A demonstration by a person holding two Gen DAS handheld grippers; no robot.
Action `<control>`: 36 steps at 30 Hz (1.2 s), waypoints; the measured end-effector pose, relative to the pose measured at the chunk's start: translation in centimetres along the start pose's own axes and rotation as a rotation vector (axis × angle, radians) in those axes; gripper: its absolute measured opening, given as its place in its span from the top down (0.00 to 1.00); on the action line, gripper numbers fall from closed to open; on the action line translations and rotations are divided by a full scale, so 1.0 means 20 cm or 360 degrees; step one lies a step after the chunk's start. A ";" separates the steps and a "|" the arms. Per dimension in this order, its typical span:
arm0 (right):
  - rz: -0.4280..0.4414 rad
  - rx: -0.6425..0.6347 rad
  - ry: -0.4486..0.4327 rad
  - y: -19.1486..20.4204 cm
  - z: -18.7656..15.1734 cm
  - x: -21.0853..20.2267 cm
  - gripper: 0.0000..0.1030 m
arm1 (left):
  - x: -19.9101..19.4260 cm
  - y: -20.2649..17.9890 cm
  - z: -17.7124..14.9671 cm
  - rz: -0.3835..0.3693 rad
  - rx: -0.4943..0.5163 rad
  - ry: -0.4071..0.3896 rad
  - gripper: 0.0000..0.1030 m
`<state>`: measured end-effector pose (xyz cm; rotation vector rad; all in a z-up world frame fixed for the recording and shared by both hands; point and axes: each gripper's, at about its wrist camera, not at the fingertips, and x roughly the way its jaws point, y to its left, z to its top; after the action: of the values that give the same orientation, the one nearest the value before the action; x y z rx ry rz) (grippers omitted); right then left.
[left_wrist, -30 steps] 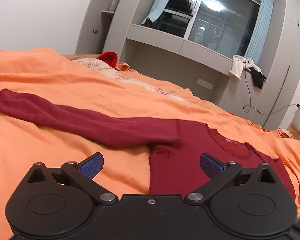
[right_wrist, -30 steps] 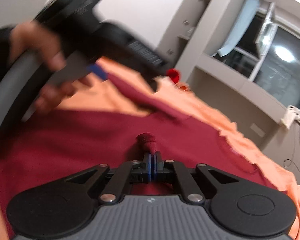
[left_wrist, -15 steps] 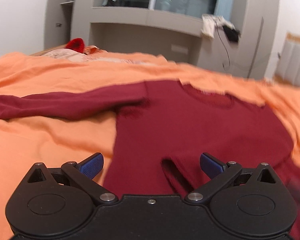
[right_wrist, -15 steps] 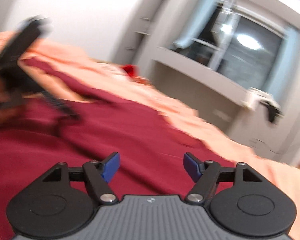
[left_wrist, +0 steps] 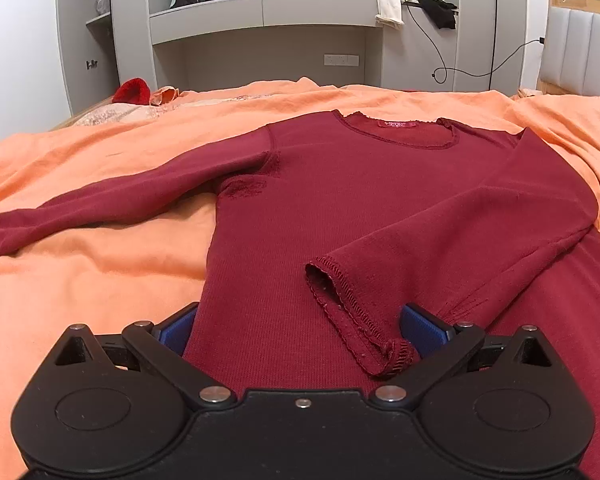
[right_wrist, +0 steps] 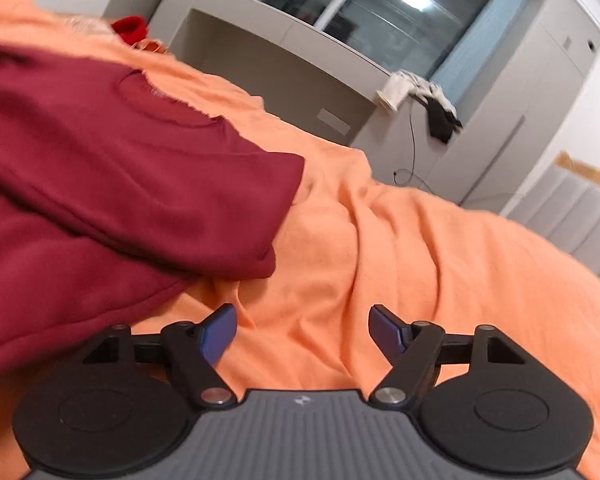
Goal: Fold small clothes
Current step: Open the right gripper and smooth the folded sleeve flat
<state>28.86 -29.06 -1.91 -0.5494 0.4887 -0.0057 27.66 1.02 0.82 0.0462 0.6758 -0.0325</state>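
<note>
Your left gripper (left_wrist: 300, 328) hangs with its jaws apart and holding nothing, low over the red top (left_wrist: 340, 200), which lies flat on the orange bedspread (left_wrist: 100, 272) ahead of it. One sleeve is folded across the body, its cuff (left_wrist: 352, 308) just ahead of your right-hand fingertip. Close here and you may pinch cuff and body together, dragging that fold out. Your right gripper (right_wrist: 302, 330), also spread and empty, sits over bare bedspread beside the top's edge; grabbing there likely catches bedding too.

- Left gripper (left_wrist: 300, 326): jaws spread wide, blue pads (left_wrist: 422, 328) apart, nothing clamped, held low.
- Right gripper (right_wrist: 302, 330): jaws spread wide, nothing between pads (right_wrist: 220, 330), tilted.
</note>
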 end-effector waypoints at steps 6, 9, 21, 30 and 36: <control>-0.0042 -0.0209 -0.0133 0.12 0.05 0.06 0.51 | 0.00 0.00 0.00 -0.0001 0.0000 -0.0004 0.00; -0.0010 -0.0257 -0.0131 0.14 0.06 0.09 0.90 | 0.00 0.00 -0.01 -0.0001 0.0004 -0.0007 0.00; 0.0246 0.0456 0.0052 -0.09 0.08 0.09 0.94 | -0.02 -0.04 -0.02 -0.0011 0.0097 -0.0010 0.01; 0.0267 0.0498 0.0031 -0.16 0.11 -0.08 0.45 | -0.04 -0.03 -0.04 -0.0085 0.0133 -0.0002 0.01; 0.0627 0.0660 -0.0149 -0.11 0.23 -0.28 0.27 | -0.07 -0.05 -0.06 -0.0139 0.0209 -0.0015 0.01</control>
<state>26.30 -27.90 5.18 -0.0410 0.4812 0.2882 25.77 0.16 0.86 0.1426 0.6656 -0.1607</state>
